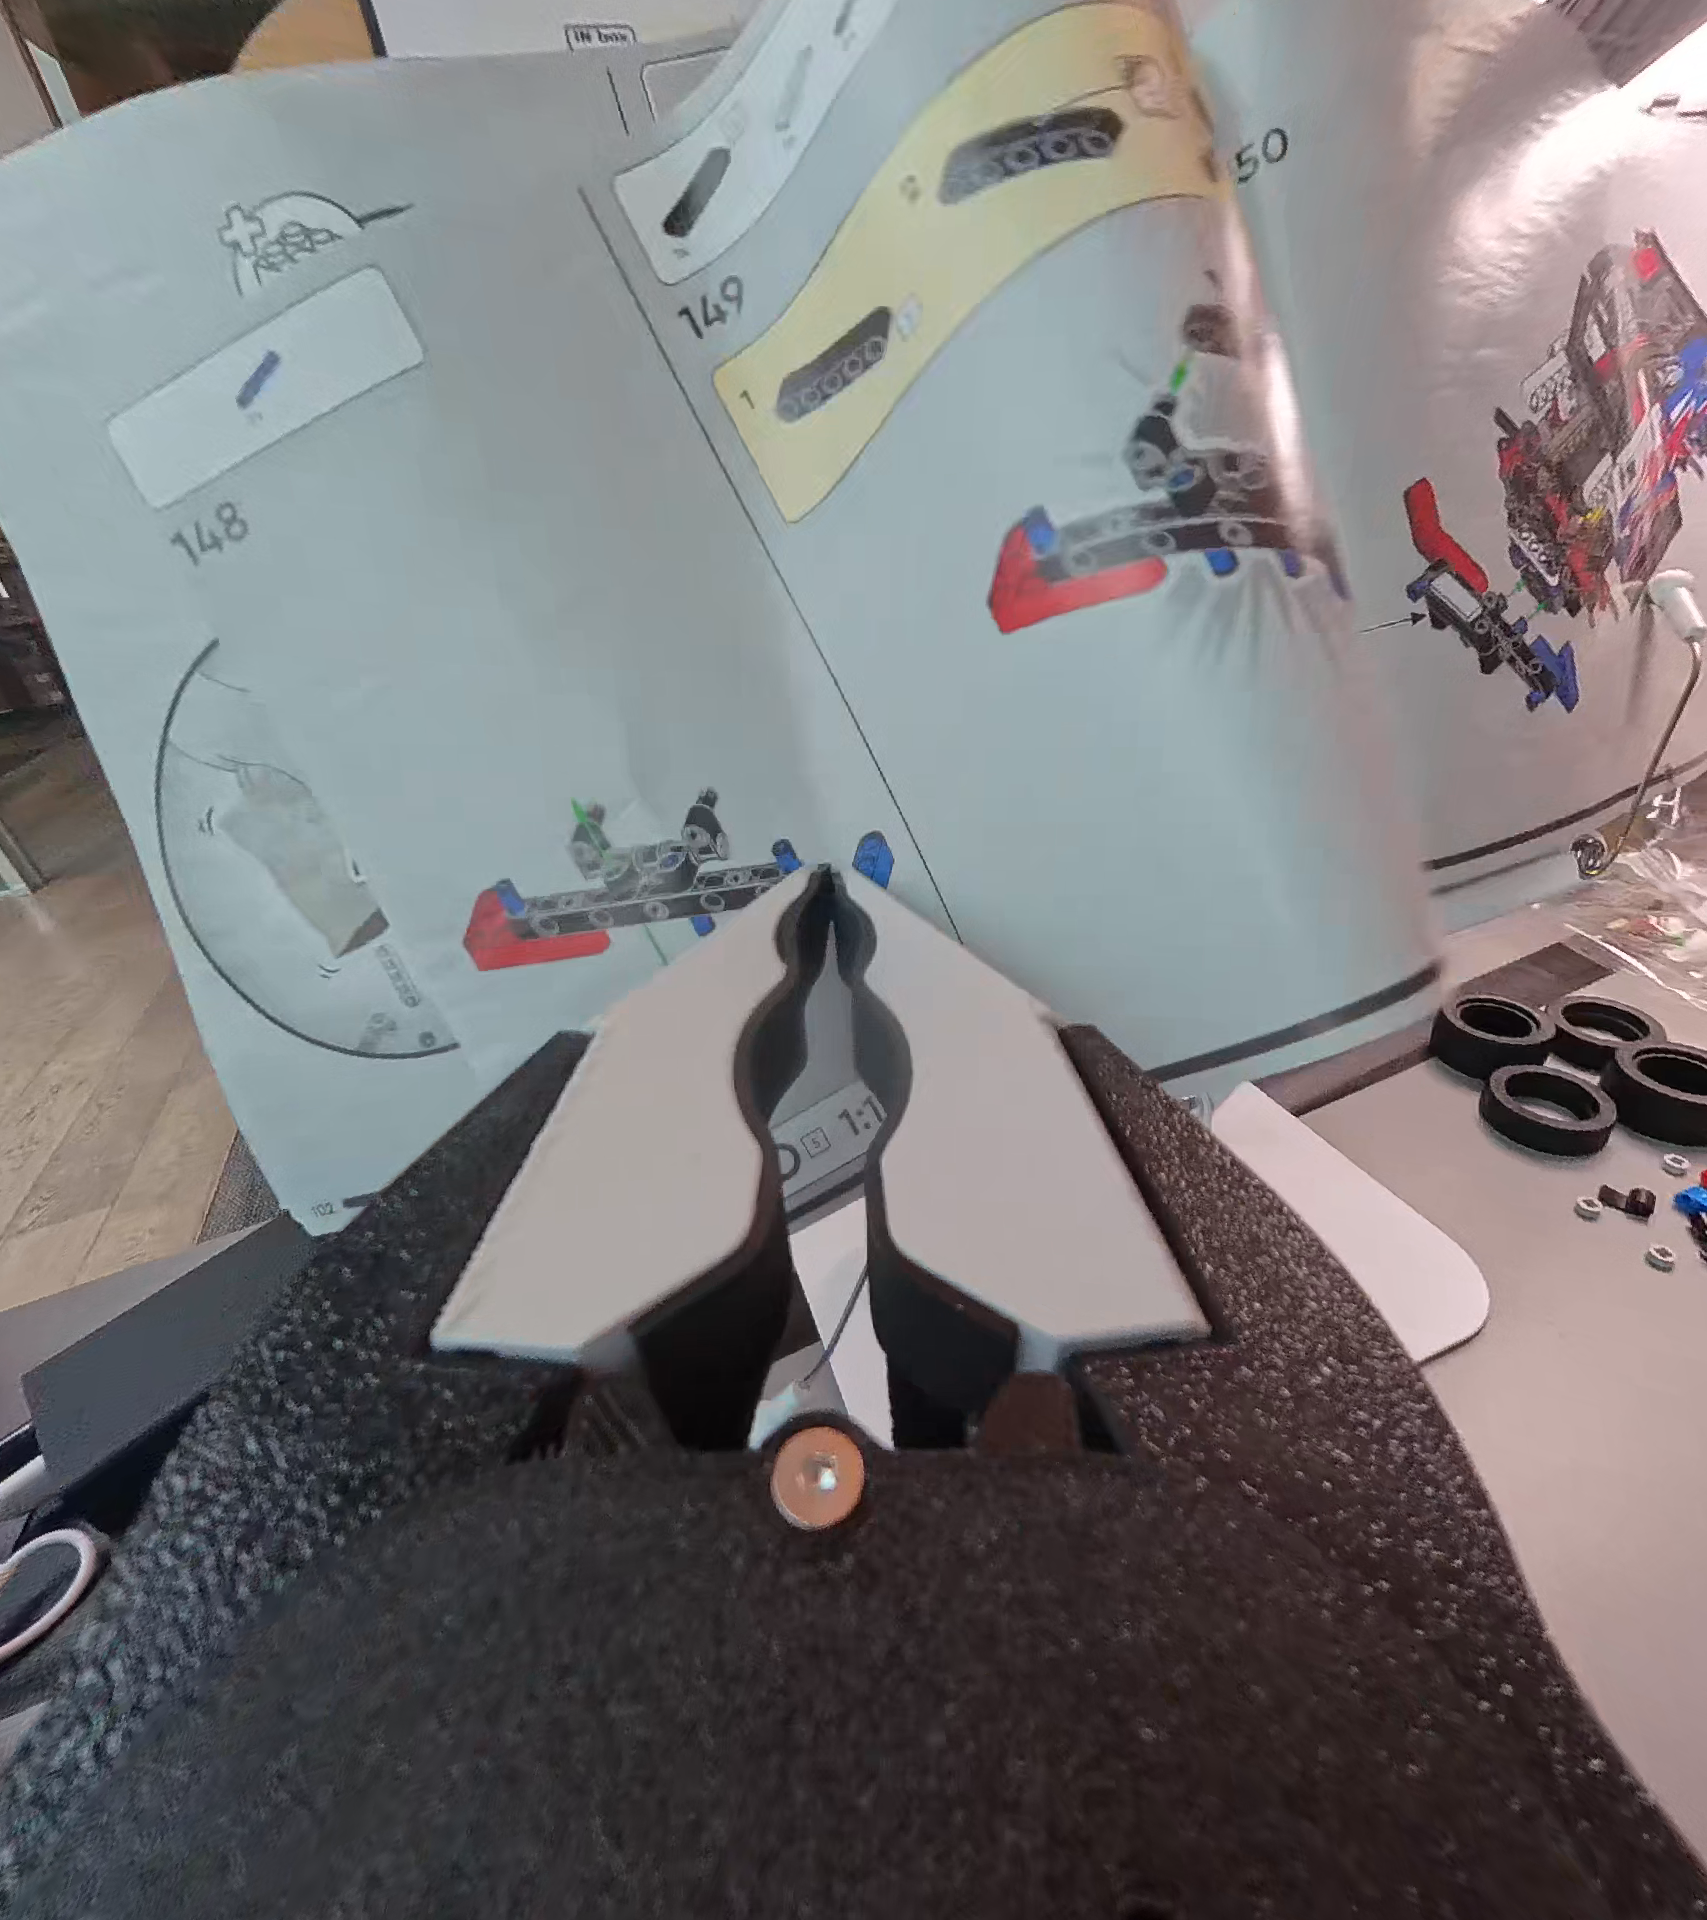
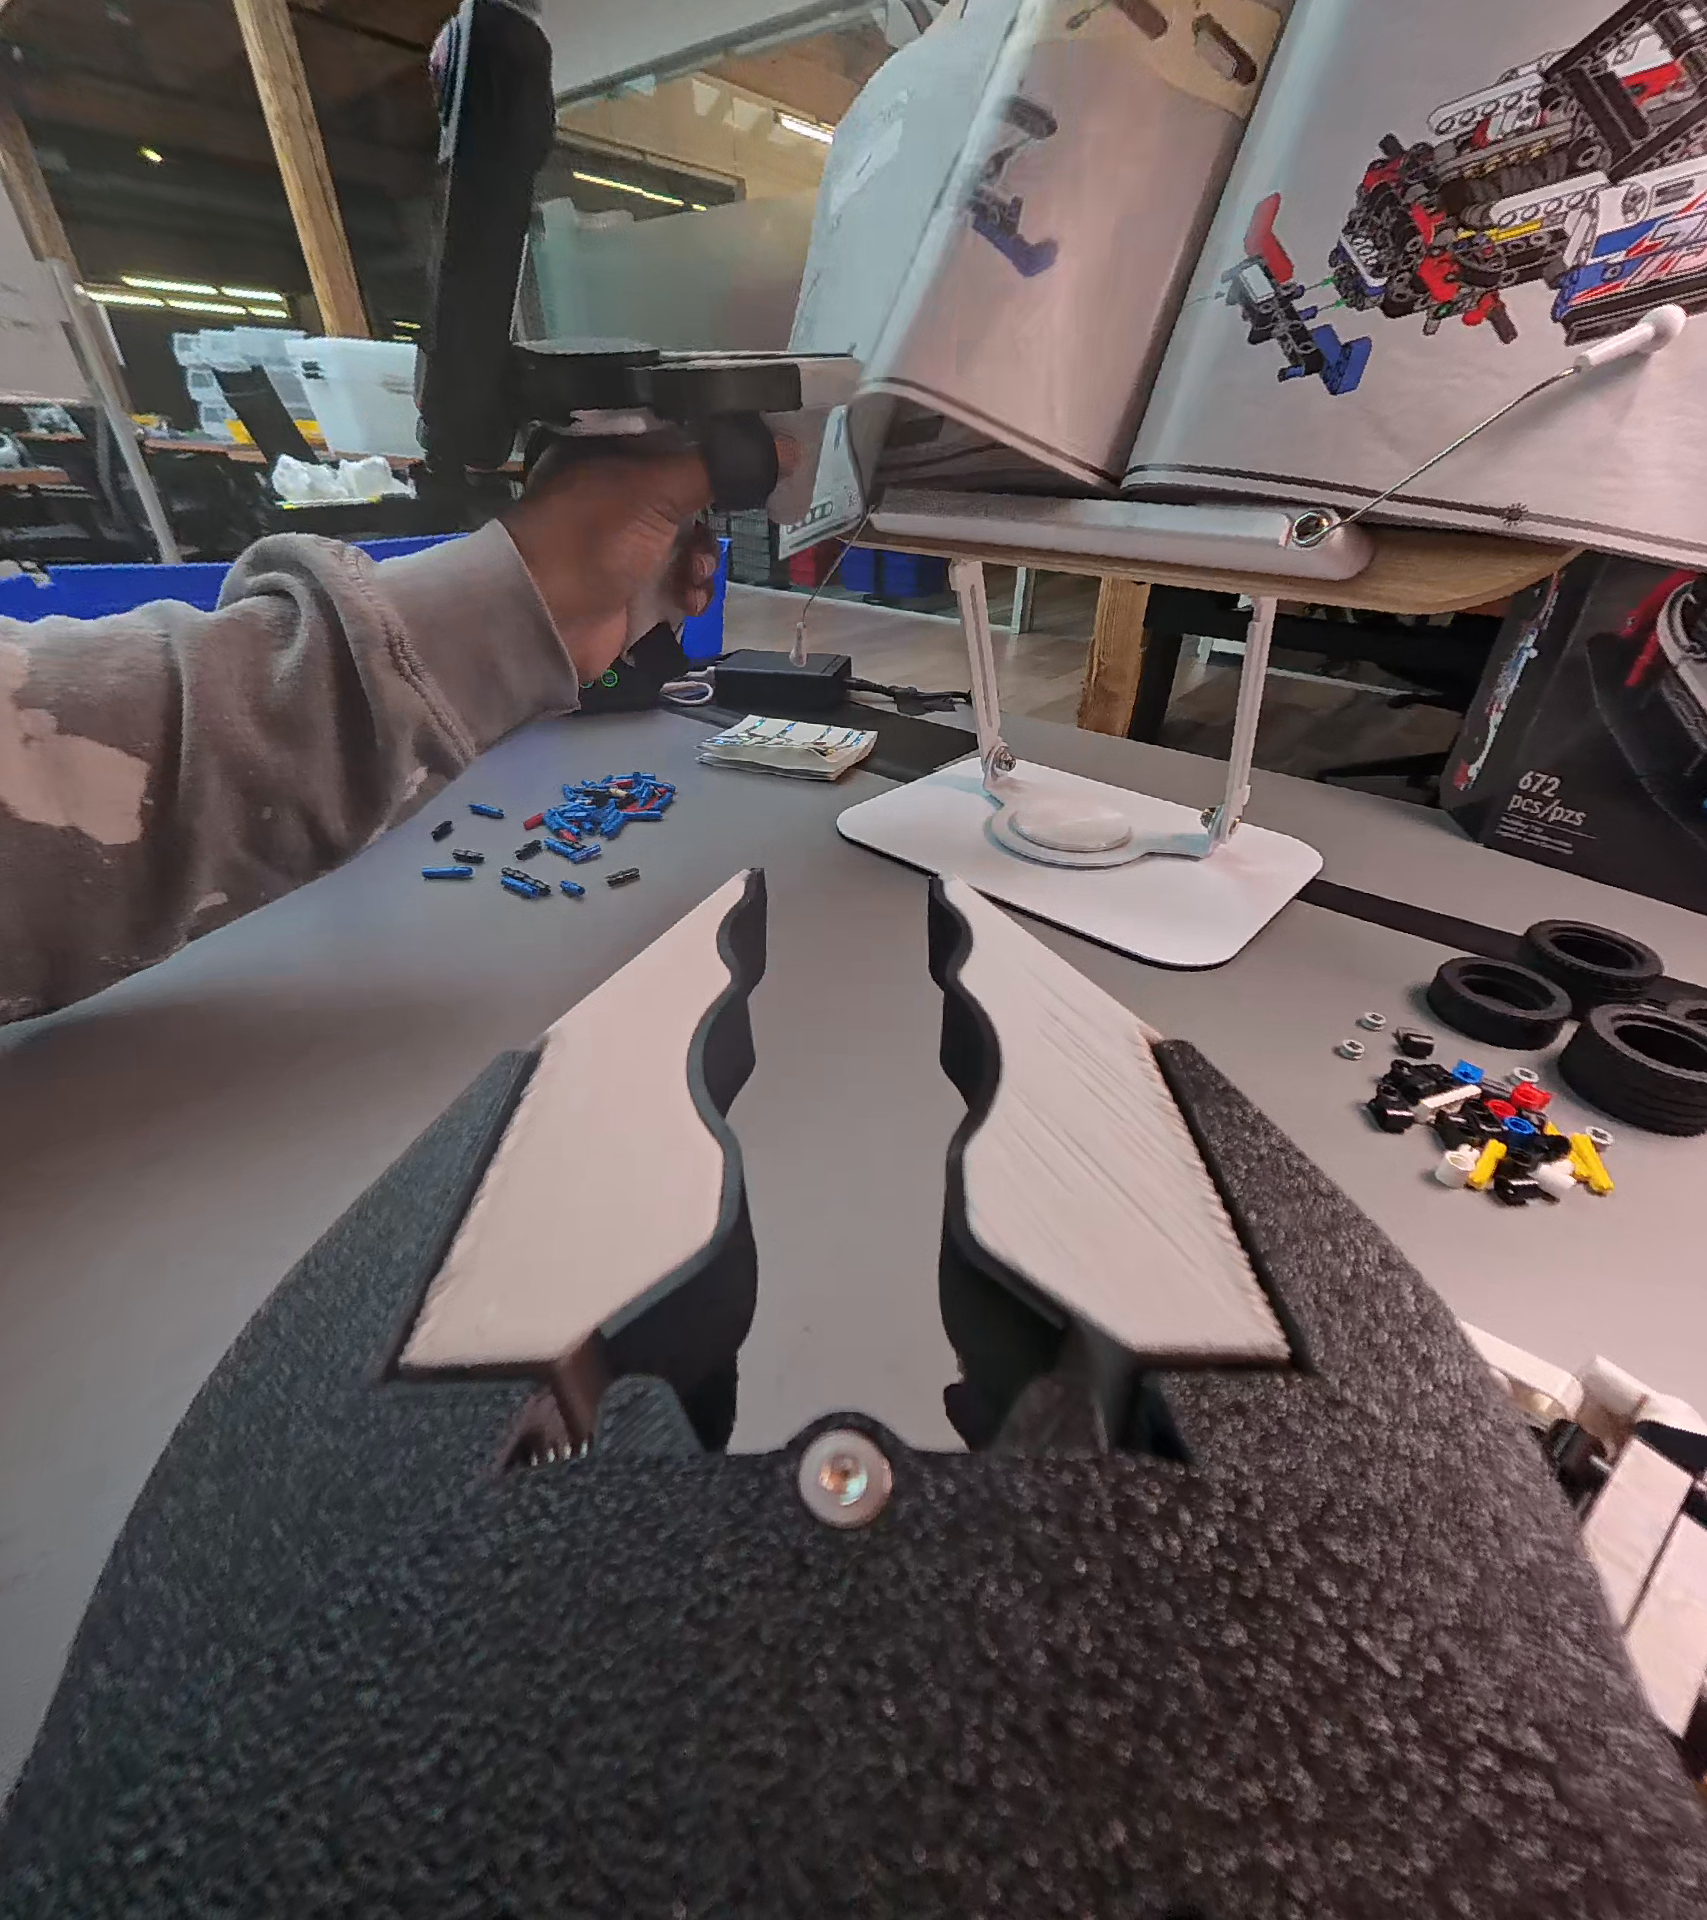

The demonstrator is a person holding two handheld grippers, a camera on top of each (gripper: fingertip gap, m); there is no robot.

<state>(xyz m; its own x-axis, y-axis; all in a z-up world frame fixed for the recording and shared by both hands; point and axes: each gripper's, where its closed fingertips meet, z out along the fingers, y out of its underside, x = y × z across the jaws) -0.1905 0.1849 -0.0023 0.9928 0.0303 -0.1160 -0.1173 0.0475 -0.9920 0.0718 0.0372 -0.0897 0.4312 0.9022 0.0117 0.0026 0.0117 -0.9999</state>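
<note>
My left gripper is shut on the lower edge of the left page of an open instruction booklet. The page fills the view in front of it. A middle page stands curled and blurred. The booklet rests on a white stand. In the right wrist view a hand in a grey sleeve holds the left gripper at the booklet's left edge. My right gripper is open and empty, low over the grey table, pointing at the stand's base.
Several black tyres and a pile of small coloured parts lie right of the stand. Blue pins and a sticker sheet lie to the left. A set box stands at the back right. A wire clip holds the right page. Across from one pair of fingers to the other is roughly 30 cm.
</note>
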